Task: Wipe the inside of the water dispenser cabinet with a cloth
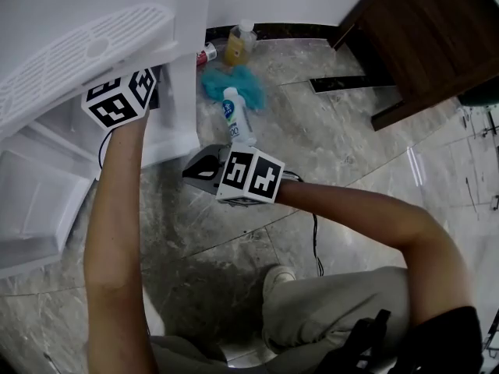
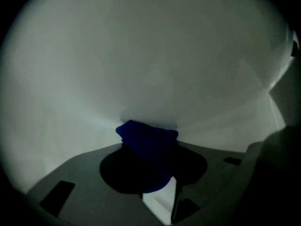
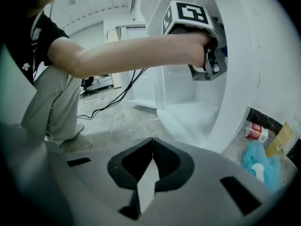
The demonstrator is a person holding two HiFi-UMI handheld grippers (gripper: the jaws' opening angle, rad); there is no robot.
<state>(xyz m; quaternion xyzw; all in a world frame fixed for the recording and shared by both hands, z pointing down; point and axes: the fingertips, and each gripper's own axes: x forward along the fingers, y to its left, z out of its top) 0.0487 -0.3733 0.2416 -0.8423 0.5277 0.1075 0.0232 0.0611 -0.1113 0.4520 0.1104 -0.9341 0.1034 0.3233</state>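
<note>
Grey marble-look floor (image 1: 351,154), white water dispenser cabinet (image 1: 183,100) at the left of the head view, dark wooden furniture (image 1: 437,37) upper right.

Left gripper (image 2: 157,168) is inside the cabinet opening, with the forearm going in under the slotted drip tray (image 1: 86,49). Its jaws are pinched on a dark blue cloth (image 2: 148,138). The cloth is bunched, sticks out ahead of the jaws and sits right at the white inner wall (image 2: 150,55) (cannot tell whether it actually touches, the interior is dim).

Right gripper (image 3: 151,147) is outside the cabinet, low over the floor just beside the cabinet's front corner. Its jaws are pressed together tip to tip with nothing between them. Its view looks across at the left gripper and the hand (image 3: 195,44) holding it in the opening.

Floor clutter beside the cabinet:
- white bottle with blue label (image 1: 235,115) against a teal fluffy cloth (image 1: 242,84)
- yellow bottle (image 1: 240,44) and red-and-white can (image 1: 207,53) near the wall base

Black cable (image 1: 316,248) runs on the floor by the person's shoe (image 1: 277,277). Person is crouched, in beige trousers and a black top.
</note>
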